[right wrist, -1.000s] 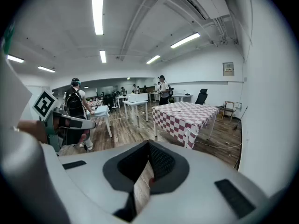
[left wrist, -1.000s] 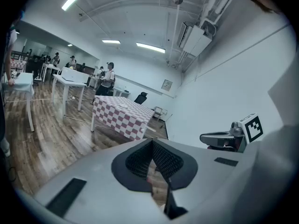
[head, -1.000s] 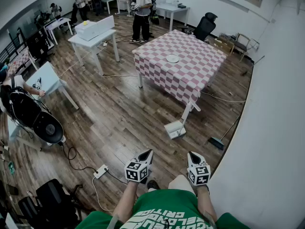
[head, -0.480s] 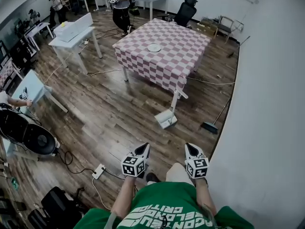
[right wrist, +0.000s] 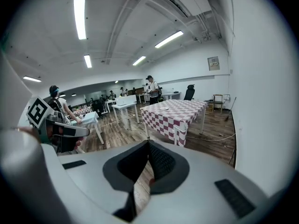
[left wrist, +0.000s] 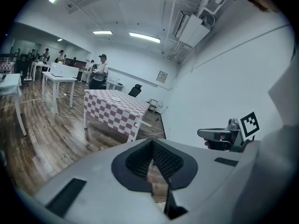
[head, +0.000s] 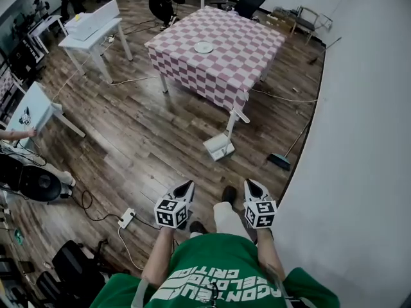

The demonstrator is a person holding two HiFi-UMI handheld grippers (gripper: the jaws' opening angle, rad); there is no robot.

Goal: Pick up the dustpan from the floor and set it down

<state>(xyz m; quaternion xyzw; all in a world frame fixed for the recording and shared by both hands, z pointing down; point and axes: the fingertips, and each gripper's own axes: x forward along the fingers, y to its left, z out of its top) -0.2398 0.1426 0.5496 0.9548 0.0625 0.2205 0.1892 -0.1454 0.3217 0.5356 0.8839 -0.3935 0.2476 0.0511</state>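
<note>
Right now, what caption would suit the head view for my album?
Left gripper and right gripper, both shut, face a white long-handled dustpan on the wooden floor beside a pink-checked table.

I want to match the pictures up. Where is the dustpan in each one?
Head view: dustpan on the floor, centre, by the checkered table's near corner.
Left gripper view: only its handle shows, at that corner, mid-picture.
Right gripper view: again just the handle, at the corner, centre.
Shared landmark: the checkered table.

A green short-sleeved T-shirt (head: 212, 271) with white lettering is worn (pale trousers (head: 228, 218), dark shoes (head: 228, 193) below); black-and-white marker cubes (head: 168, 212) are carried on the left gripper (head: 185, 186) and right gripper (head: 249, 183).
</note>
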